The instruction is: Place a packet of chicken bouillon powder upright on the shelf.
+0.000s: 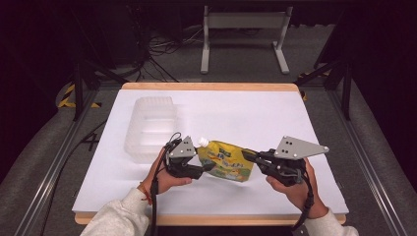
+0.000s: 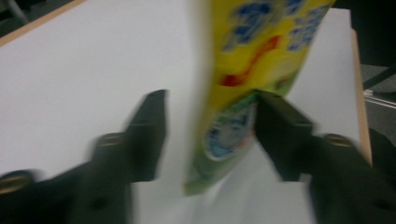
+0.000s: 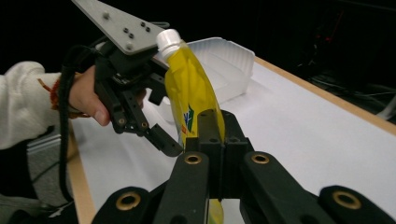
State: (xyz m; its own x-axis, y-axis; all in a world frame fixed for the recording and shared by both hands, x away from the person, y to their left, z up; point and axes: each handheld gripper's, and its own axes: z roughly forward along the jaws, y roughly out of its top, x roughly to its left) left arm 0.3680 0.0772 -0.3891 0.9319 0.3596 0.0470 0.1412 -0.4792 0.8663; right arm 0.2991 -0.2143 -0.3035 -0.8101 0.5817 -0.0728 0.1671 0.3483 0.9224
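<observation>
A yellow printed pouch (image 1: 227, 161) with a white screw cap (image 3: 168, 39) hangs above the white table top (image 1: 255, 113), cap toward the left. My right gripper (image 1: 248, 156) is shut on the pouch's right edge, and in the right gripper view its jaws (image 3: 212, 121) pinch the yellow film (image 3: 191, 88). My left gripper (image 1: 209, 168) reaches in from the left at the pouch's lower part. In the left gripper view, which is blurred, the pouch (image 2: 252, 60) hangs between the jaws of the left gripper (image 2: 212, 107). One jaw stands clear of the film, while the other is at its edge.
A clear ribbed plastic tray (image 1: 147, 128) sits on the table's left half, just behind the left hand; its rim (image 3: 229, 60) also shows beyond the pouch. The wooden table edge (image 1: 211, 86) borders the white sheet. A metal stand (image 1: 243, 34) is on the floor beyond.
</observation>
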